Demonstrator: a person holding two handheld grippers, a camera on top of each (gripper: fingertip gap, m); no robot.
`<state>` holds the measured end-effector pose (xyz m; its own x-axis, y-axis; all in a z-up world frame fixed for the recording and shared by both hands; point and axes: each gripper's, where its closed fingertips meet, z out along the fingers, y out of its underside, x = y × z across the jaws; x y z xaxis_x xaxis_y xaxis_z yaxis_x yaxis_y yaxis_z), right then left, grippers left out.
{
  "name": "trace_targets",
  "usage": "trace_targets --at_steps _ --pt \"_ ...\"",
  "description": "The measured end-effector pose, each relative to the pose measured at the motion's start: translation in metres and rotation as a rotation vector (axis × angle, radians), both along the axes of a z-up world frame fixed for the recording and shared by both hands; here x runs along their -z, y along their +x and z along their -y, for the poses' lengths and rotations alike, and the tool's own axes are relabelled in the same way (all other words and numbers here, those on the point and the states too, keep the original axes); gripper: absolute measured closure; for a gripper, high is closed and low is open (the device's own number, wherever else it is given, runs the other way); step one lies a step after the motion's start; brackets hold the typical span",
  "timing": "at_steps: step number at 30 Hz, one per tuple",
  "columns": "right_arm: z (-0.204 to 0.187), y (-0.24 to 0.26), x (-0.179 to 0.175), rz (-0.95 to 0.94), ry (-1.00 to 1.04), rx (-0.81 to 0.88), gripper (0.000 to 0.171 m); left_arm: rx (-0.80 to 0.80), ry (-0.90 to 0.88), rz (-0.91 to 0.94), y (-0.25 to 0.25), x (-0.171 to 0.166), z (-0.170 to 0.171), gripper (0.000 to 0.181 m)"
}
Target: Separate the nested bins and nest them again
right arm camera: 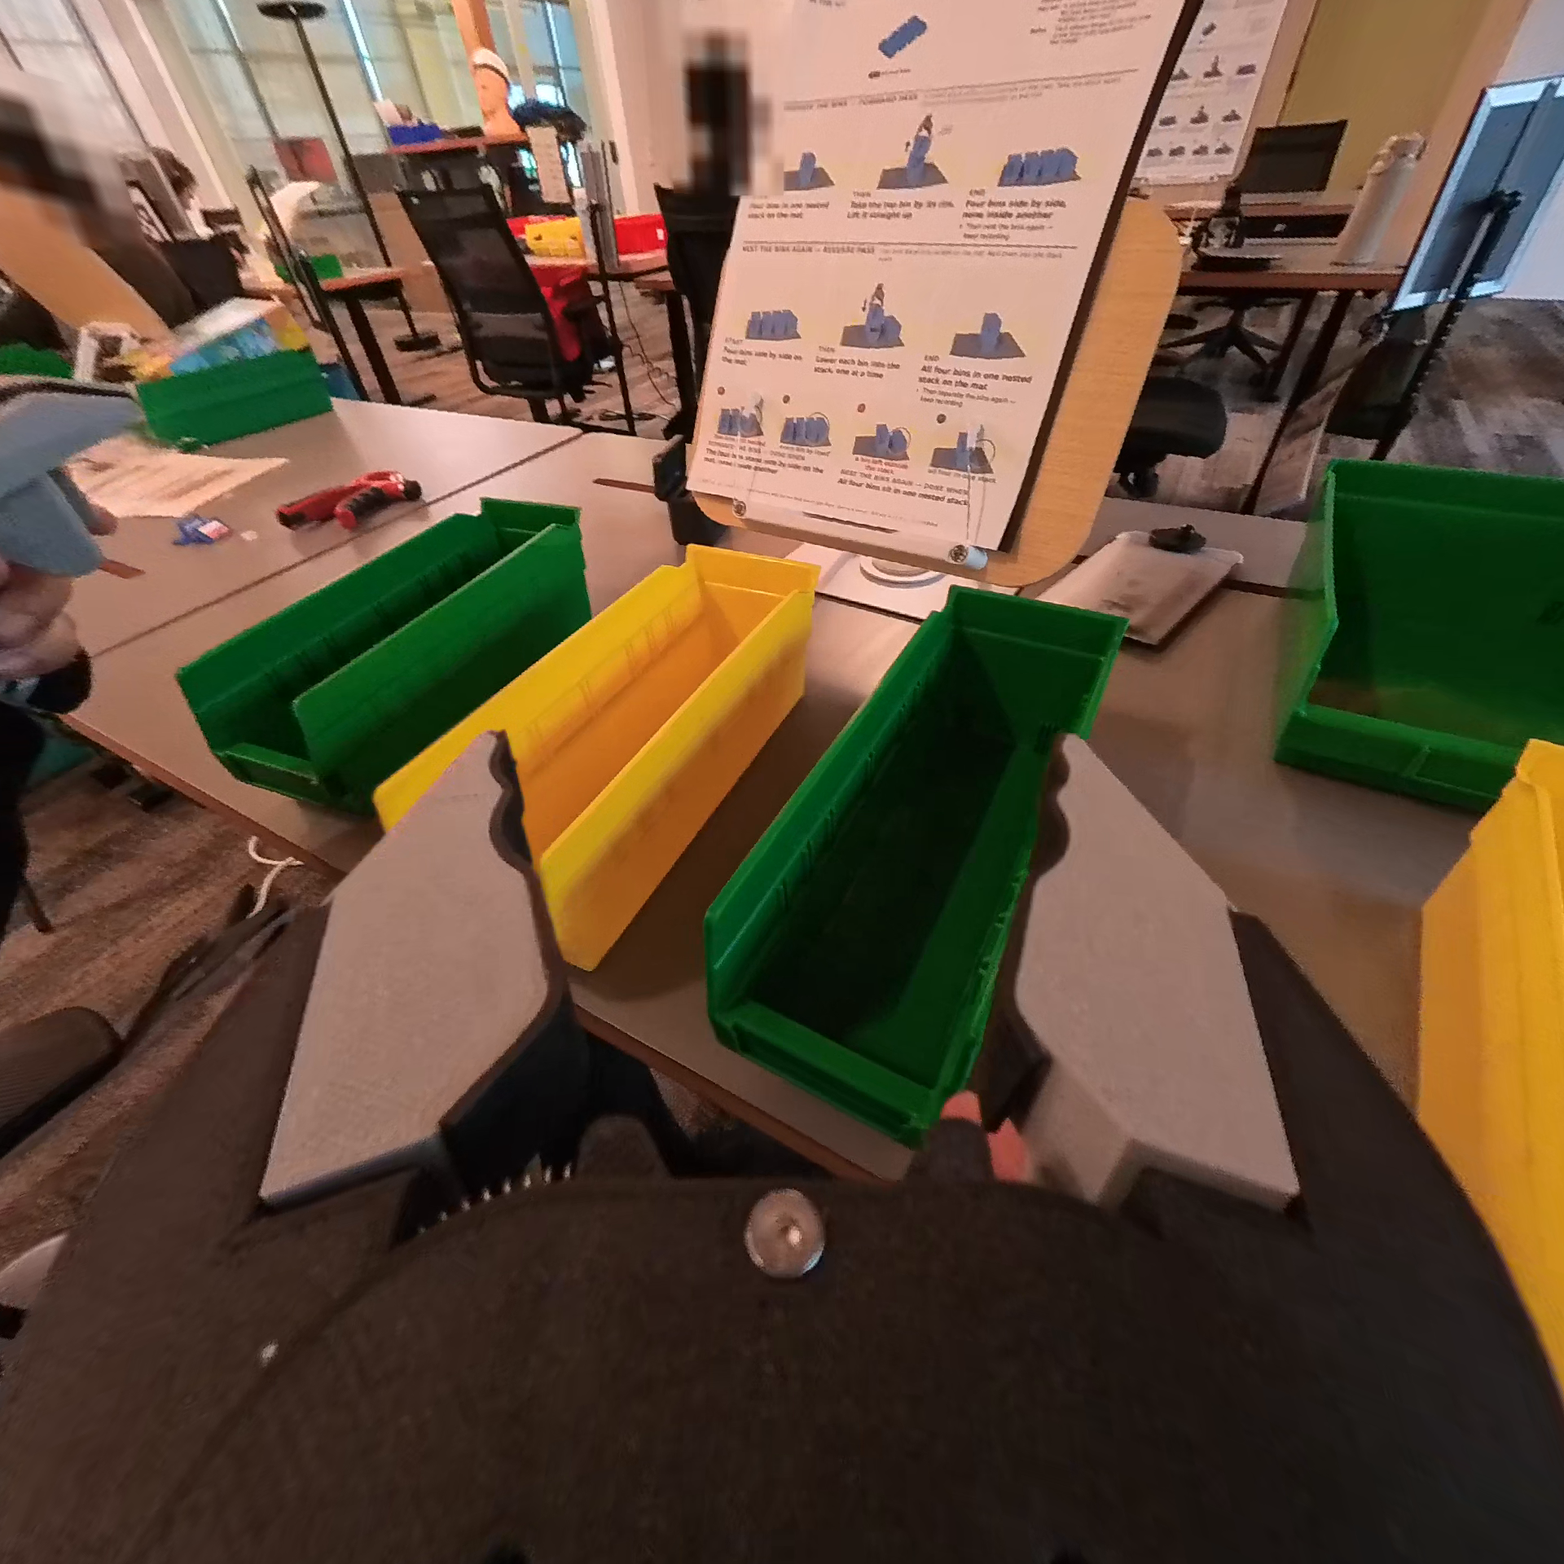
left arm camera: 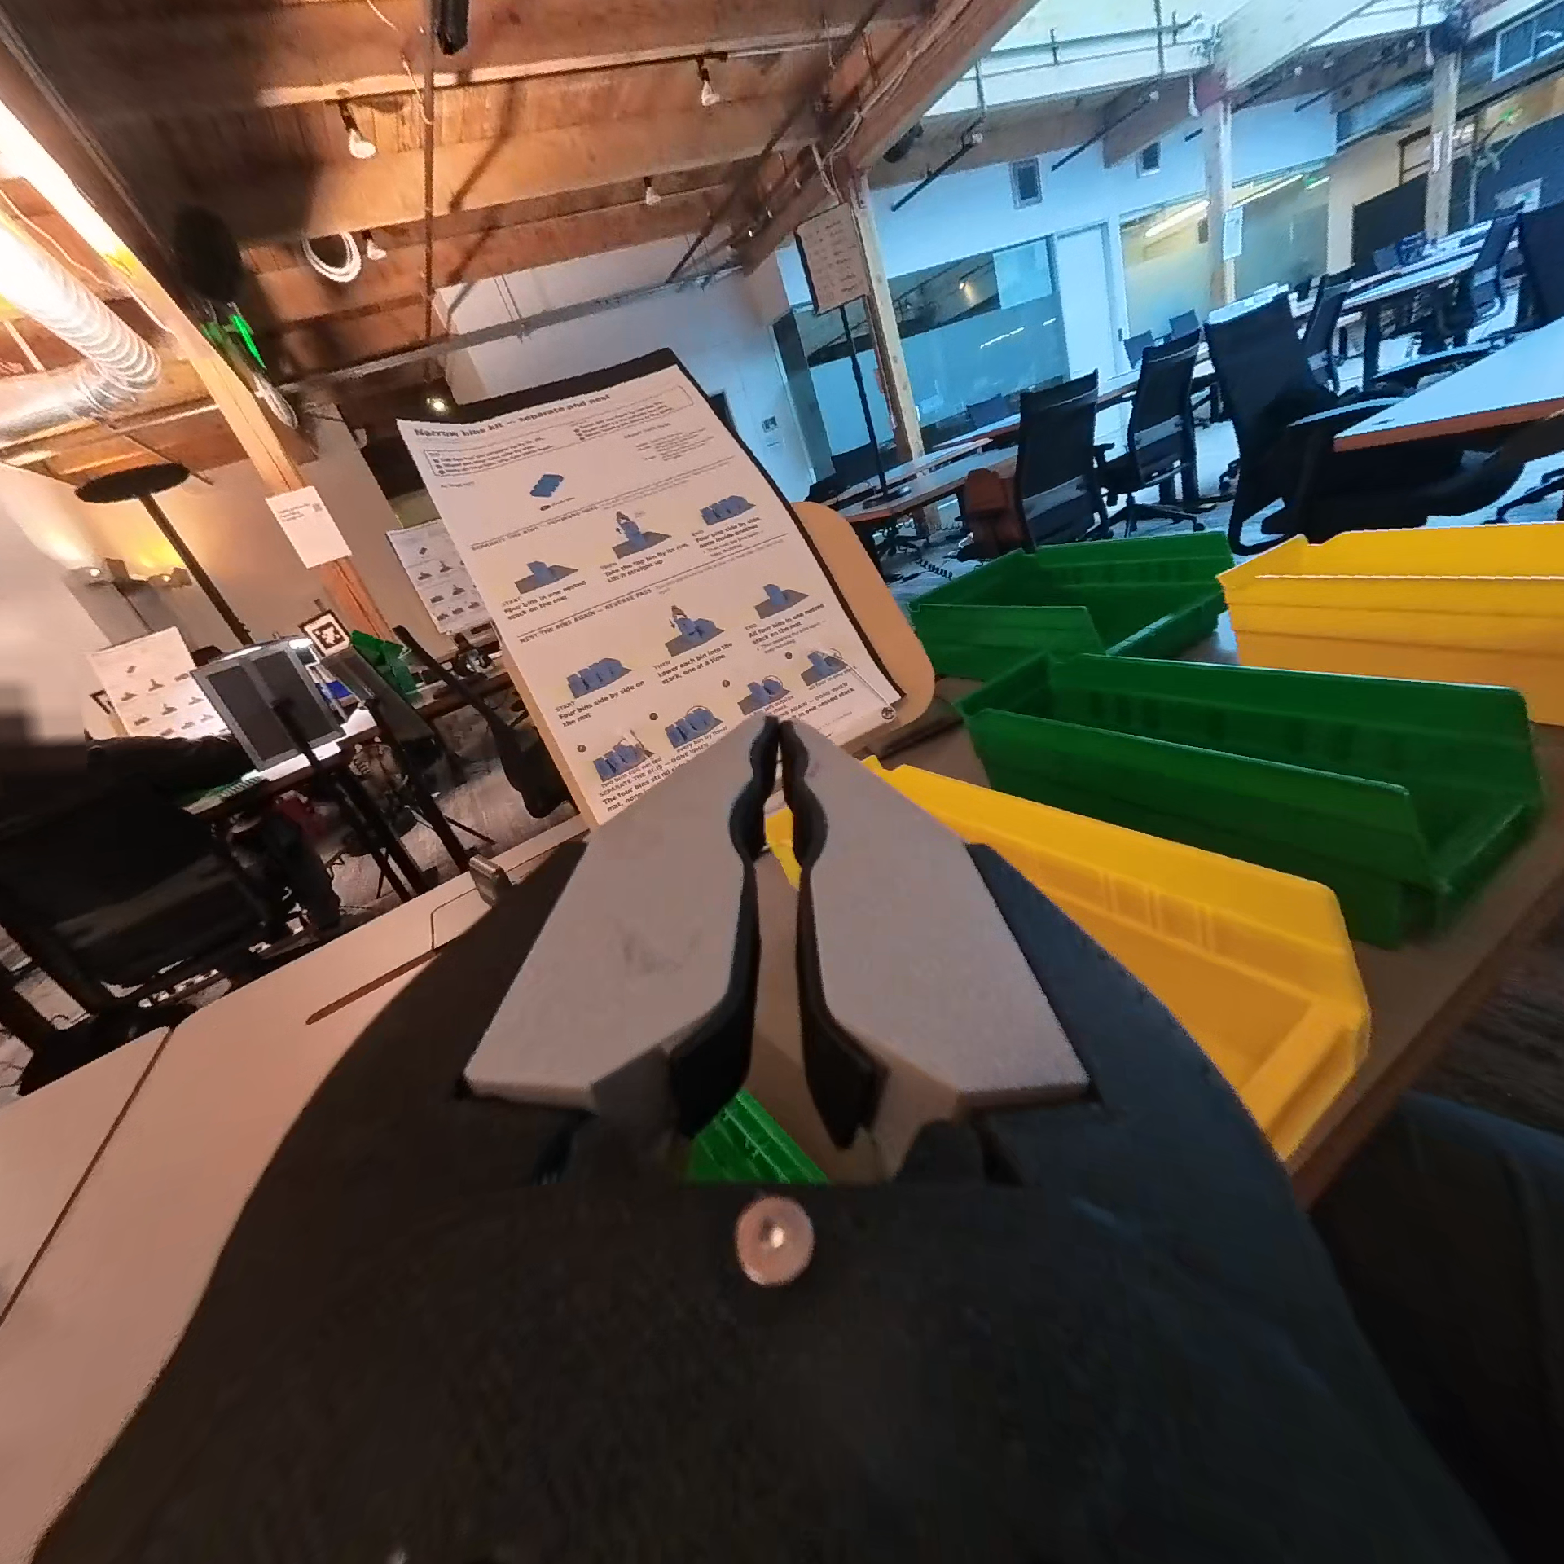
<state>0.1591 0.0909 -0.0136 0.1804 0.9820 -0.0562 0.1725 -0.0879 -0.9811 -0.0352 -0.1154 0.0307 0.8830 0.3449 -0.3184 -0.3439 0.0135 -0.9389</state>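
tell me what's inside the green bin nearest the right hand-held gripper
Nothing shows inside the green bin: its dark floor and inner walls look bare. The near right corner is covered by a finger of the open right hand-held gripper, so that part cannot be checked.

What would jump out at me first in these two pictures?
The bright bins on the table: a green bin between the open fingers of the right hand-held gripper, with a yellow bin to its left. Behind them an illustrated instruction sheet stands propped upright.
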Motion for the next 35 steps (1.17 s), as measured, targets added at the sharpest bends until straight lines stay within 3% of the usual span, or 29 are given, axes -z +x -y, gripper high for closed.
trace_targets --at_steps 9,35 --pt "0.000 0.001 -0.005 -0.038 -0.008 -0.005 0.051 0.019 0.031 -0.026 0.009 -0.007 0.002 0.181" --pt "0.007 -0.002 -0.004 -0.034 -0.006 -0.040 0.055 0.165 -0.135 -0.012 0.030 0.017 -0.016 0.181"
